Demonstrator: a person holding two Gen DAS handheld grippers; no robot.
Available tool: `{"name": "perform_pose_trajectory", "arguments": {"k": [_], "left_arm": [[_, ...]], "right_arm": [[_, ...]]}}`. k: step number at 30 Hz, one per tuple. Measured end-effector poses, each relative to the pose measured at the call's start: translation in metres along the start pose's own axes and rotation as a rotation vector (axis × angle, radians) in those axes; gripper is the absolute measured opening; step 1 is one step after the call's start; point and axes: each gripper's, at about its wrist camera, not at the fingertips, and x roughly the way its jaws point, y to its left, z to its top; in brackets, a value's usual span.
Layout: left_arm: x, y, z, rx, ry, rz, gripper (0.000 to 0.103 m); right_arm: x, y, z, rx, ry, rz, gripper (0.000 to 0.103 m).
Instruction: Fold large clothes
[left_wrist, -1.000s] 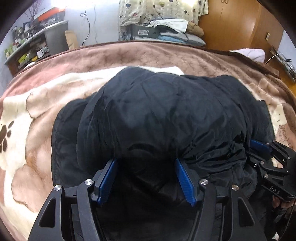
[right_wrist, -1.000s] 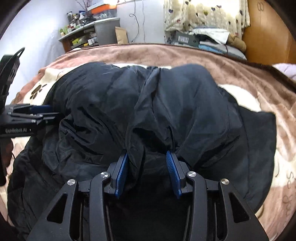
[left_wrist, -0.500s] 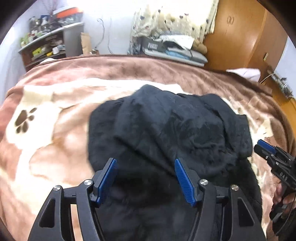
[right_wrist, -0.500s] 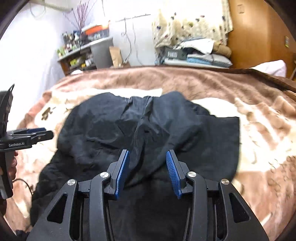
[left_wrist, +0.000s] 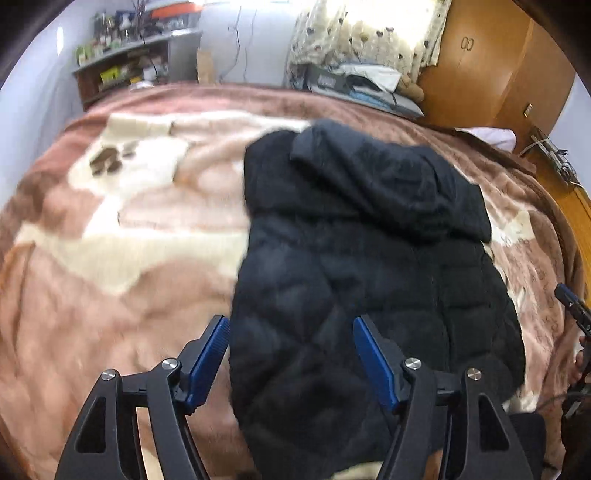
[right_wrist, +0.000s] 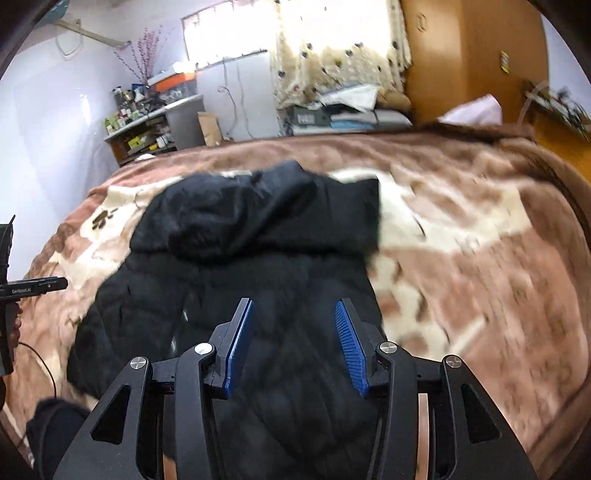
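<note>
While both tongs hang above the bed (left_wrist: 110, 258), the black quilted jacket (left_wrist: 369, 258) lies flat on the brown and cream blanket (right_wrist: 480, 258) with nothing gripping it. The jacket rests lengthwise, its hood (left_wrist: 388, 177) folded over the far end and its body running back toward the near edge, where it passes under the camera and out of sight. The left tongs (left_wrist: 291, 354) stand fairly wide apart, their blue pads (left_wrist: 207, 358) clear of any cloth; their jaws have just been opening a little further, and between them only the jacket's left edge shows, lying well below on the blanket. The right tongs (right_wrist: 293, 343) are parted more narrowly, their blue pads (right_wrist: 349, 343) likewise bare; these jaws too have just been opening, and the jacket seen between them lies flat beneath, not pinched. In the right wrist view the left tongs appear at the left border, beside the jacket's edge, with a hand (right_wrist: 13, 328) on the handle; in the left wrist view a tip of the right tongs (left_wrist: 570, 299) pokes in at the right border, just off the jacket's other side. A paw print (left_wrist: 109, 160) marks the blanket to the left of the hood. Beyond the bed are a cluttered shelf (right_wrist: 144, 125), a patterned curtain (right_wrist: 340, 51), a heap of folded things (left_wrist: 362, 83) and a wooden wardrobe (left_wrist: 491, 62).
</note>
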Motion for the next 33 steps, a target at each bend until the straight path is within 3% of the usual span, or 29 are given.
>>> {"name": "perform_pose_trajectory", "arguments": {"k": [3,5,8,11,14,19,26,33], "left_arm": [[0.008,0.011,-0.02,-0.052,0.054,-0.068,0.069],[0.015,0.015,-0.032,-0.035,0.073,-0.041,0.069],[0.028,0.02,-0.047,-0.039,0.117,-0.057,0.069],[0.037,0.025,-0.059,-0.038,0.133,-0.057,0.069],[0.052,0.029,-0.07,-0.044,0.17,-0.062,0.069],[0.066,0.04,-0.079,-0.117,0.184,-0.11,0.069],[0.074,0.033,-0.083,-0.056,0.208,-0.124,0.069],[0.086,0.033,-0.083,-0.069,0.246,-0.114,0.074]], "right_arm": [[-0.005,-0.017,-0.026,0.018,0.045,0.006,0.054],[-0.006,-0.025,-0.04,0.021,0.072,-0.003,0.058],[-0.002,-0.038,-0.059,0.044,0.113,-0.003,0.061],[0.008,-0.049,-0.078,0.071,0.173,0.025,0.07],[0.022,-0.055,-0.087,0.075,0.254,0.041,0.071],[0.033,-0.063,-0.092,0.061,0.298,0.09,0.071],[0.058,-0.072,-0.106,0.075,0.413,0.184,0.071],[0.074,-0.069,-0.114,0.064,0.489,0.279,0.071]]}}
